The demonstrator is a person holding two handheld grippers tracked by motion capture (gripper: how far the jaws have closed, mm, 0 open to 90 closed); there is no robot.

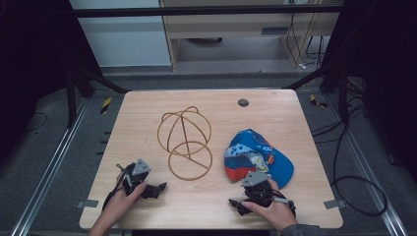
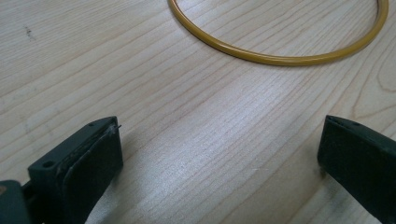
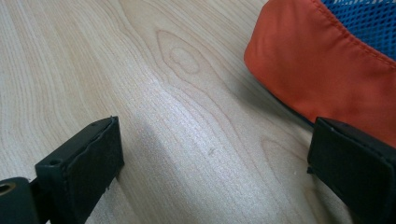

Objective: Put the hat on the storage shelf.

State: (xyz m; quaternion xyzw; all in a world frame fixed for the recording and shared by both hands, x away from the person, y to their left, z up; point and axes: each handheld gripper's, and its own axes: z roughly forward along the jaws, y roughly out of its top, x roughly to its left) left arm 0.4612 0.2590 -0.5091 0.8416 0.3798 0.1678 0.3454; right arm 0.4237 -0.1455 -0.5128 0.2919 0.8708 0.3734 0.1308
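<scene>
We see a light wooden table [image 1: 147, 123] with a clear grain, standing on a dark grey floor between metal rails [image 1: 49, 162]. Beyond the table's far edge stand a pale cabinet [image 1: 123, 34] and a wooden shelf unit [image 1: 236, 29]; loose cables [image 1: 354, 187] trail across the floor to the right of the table, and a small dark round disc [image 1: 243, 103] sits near the table's far edge.

Near the middle of the table lies a yellow wire frame [image 1: 185, 142] of joined hoops. To the right of the frame, and apart from it, lies a blue and orange cap [image 1: 258, 155], crumpled, with its orange brim toward the near edge.

We find the left gripper [image 1: 160, 187] resting low over the table, at the near edge and just left of the frame's lowest hoop [image 2: 280, 58]. Its jaws stand wide apart with only bare wood between them.

The right gripper [image 1: 233, 202] sits near the table's front edge, just in front of the cap. Its jaws are also spread wide with nothing between them; in the right gripper view the orange brim [image 3: 322, 70] lies just beyond one jaw.
</scene>
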